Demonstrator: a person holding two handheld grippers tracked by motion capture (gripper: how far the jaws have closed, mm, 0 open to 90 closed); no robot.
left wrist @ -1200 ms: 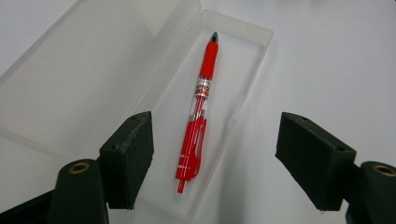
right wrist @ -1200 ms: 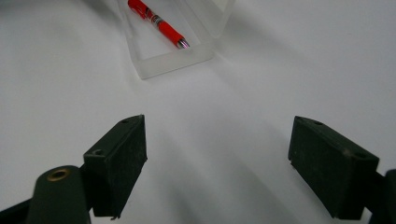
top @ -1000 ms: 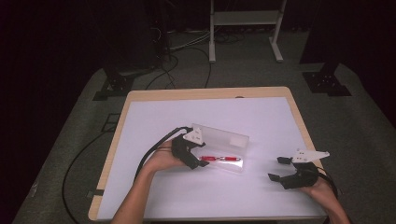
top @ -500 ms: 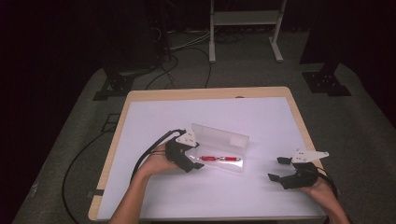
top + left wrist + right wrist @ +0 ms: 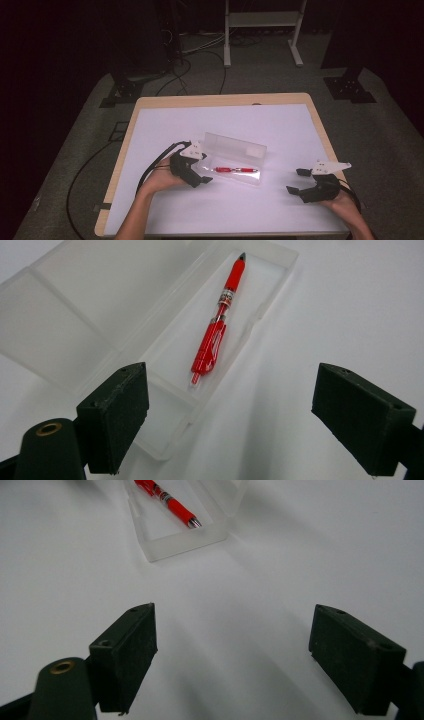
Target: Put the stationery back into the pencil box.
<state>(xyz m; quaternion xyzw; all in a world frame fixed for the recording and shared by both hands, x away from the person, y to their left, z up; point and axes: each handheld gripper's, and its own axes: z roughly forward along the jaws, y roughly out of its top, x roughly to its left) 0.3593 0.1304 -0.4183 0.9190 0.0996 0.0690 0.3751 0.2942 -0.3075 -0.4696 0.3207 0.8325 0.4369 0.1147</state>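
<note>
A clear plastic pencil case (image 5: 235, 145) lies open in the middle of the white table, lid tipped back. A red pen (image 5: 235, 170) rests in its tray, also seen in the left gripper view (image 5: 215, 335) and the right gripper view (image 5: 170, 502). My left gripper (image 5: 205, 171) sits at the case's left end. Its jaws have just been opening and stand wide (image 5: 250, 410), with the case's near corner (image 5: 165, 440) between them and untouched. My right gripper (image 5: 295, 181) hovers open to the right of the case with nothing between its jaws (image 5: 232, 655).
The table has a wooden rim (image 5: 220, 100) and a white top. Black cables (image 5: 150, 170) trail from the left gripper over the left edge. A white metal stand (image 5: 260, 20) and dark equipment bases stand on the floor behind.
My left gripper has drawn back a little to the left, off the case's end, and its jaws stand wider. The right gripper has stayed put.
</note>
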